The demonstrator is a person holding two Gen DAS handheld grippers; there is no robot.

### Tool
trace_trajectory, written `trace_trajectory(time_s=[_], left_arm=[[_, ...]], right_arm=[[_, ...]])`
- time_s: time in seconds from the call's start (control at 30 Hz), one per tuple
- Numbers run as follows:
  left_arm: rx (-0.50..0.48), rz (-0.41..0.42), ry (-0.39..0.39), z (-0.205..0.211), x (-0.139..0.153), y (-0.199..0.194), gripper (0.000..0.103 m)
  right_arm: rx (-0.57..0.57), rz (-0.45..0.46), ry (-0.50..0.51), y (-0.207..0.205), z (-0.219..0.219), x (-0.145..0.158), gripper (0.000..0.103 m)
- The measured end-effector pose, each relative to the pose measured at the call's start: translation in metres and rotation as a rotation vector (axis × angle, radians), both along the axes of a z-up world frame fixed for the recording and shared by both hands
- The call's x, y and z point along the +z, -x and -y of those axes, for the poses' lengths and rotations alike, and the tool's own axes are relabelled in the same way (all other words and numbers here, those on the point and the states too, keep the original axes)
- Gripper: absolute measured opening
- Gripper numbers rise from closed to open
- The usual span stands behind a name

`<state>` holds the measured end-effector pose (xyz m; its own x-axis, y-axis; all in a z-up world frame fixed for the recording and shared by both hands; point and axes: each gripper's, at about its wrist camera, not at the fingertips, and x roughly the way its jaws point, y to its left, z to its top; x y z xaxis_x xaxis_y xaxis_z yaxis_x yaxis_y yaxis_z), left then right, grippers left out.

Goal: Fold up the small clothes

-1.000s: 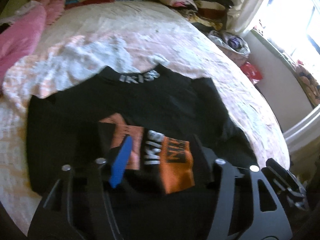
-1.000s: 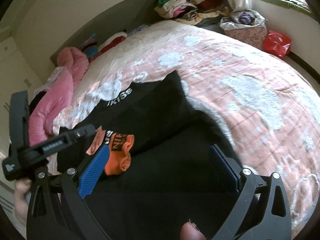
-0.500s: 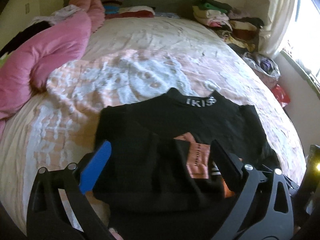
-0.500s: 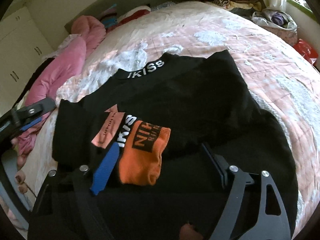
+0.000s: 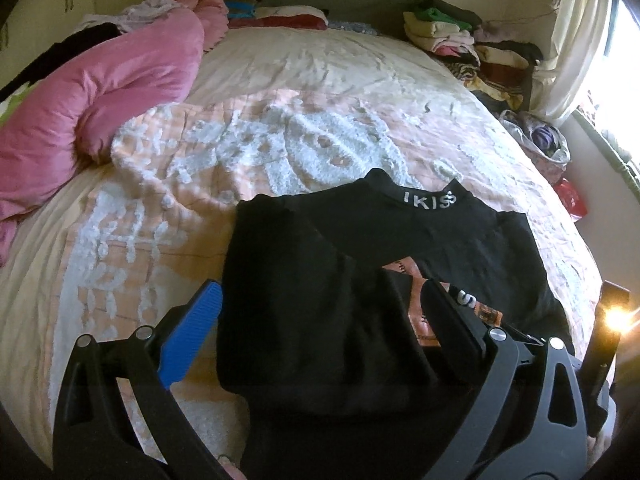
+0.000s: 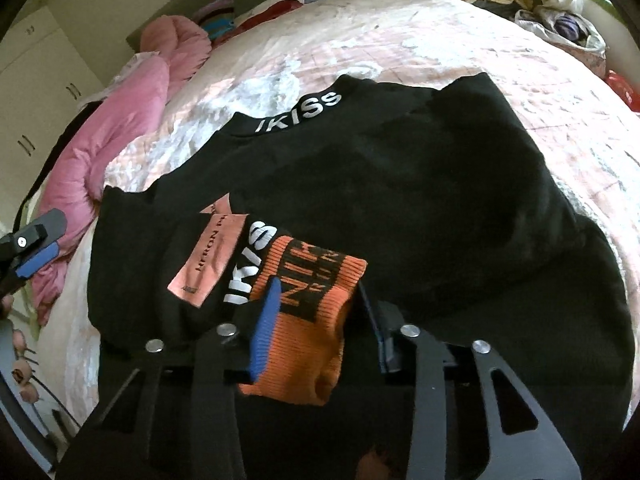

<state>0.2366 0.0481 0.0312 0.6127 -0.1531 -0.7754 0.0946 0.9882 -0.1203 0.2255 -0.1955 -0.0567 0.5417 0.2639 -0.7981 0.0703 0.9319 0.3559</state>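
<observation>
A black sweater [image 6: 400, 184] with "IKISS" on its collar [image 5: 430, 200] lies flat on the bed, one sleeve folded across its front. That sleeve ends in an orange cuff [image 6: 320, 344] beside a pink label patch [image 6: 208, 264]. My right gripper [image 6: 316, 284] is closing around the cuff, and its blue pad and dark pad touch the cuff's two sides. My left gripper [image 5: 320, 292] stands wide open above the sweater's folded left side with only flat cloth below it. In the right wrist view, the left gripper's blue pad [image 6: 36, 258] shows at the left edge.
The bed has a pink-and-white quilt [image 5: 240, 152]. A rolled pink duvet [image 5: 92, 100] lies along its left side. Stacks of folded clothes [image 5: 460, 36] sit at the far right corner, with bags [image 5: 540, 140] and a curtain [image 5: 576, 40] by the window.
My left gripper opened wide and drew away to the left of the orange cuff. My right gripper came down over the cuff and its jaws narrowed onto it.
</observation>
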Motion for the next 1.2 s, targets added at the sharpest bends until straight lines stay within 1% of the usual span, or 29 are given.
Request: trace_trajectory(time_s=[0.03,0.07,0.17,0.27,0.43,0.5,0.67,0.9,1.2], left_arm=[[0.003,-0.001,0.000,-0.002,0.000,0.000,0.093],[0.006,-0.002,0.002,-0.004,0.000,0.000,0.093],[0.020,-0.008,0.000,-0.008,0.000,0.000,0.093],[0.027,-0.010,0.005,-0.012,0.001,0.000,0.093],[0.033,-0.008,0.009,-0.014,0.002,0.000,0.093],[0.033,-0.006,0.011,-0.015,0.003,0.001,0.093],[0.030,0.000,0.006,-0.013,0.006,0.001,0.093],[0.017,-0.004,0.003,-0.005,0.005,0.000,0.093],[-0.008,-0.012,-0.014,0.009,0.001,-0.003,0.093]], right_arm=[[0.005,0.006,0.002,0.000,-0.001,0.001,0.017],[0.011,0.014,0.001,0.001,-0.002,0.003,0.013],[0.023,0.037,0.014,0.000,-0.004,0.011,0.011],[0.056,0.078,0.032,0.000,-0.004,0.029,0.010],[0.106,0.154,0.085,-0.003,0.000,0.067,0.010],[0.109,0.176,0.104,-0.005,0.006,0.081,0.010],[0.089,0.209,0.161,-0.010,0.022,0.104,0.010],[0.073,0.217,0.233,-0.013,0.033,0.109,0.010],[0.049,0.203,0.248,-0.010,0.043,0.101,0.010]])
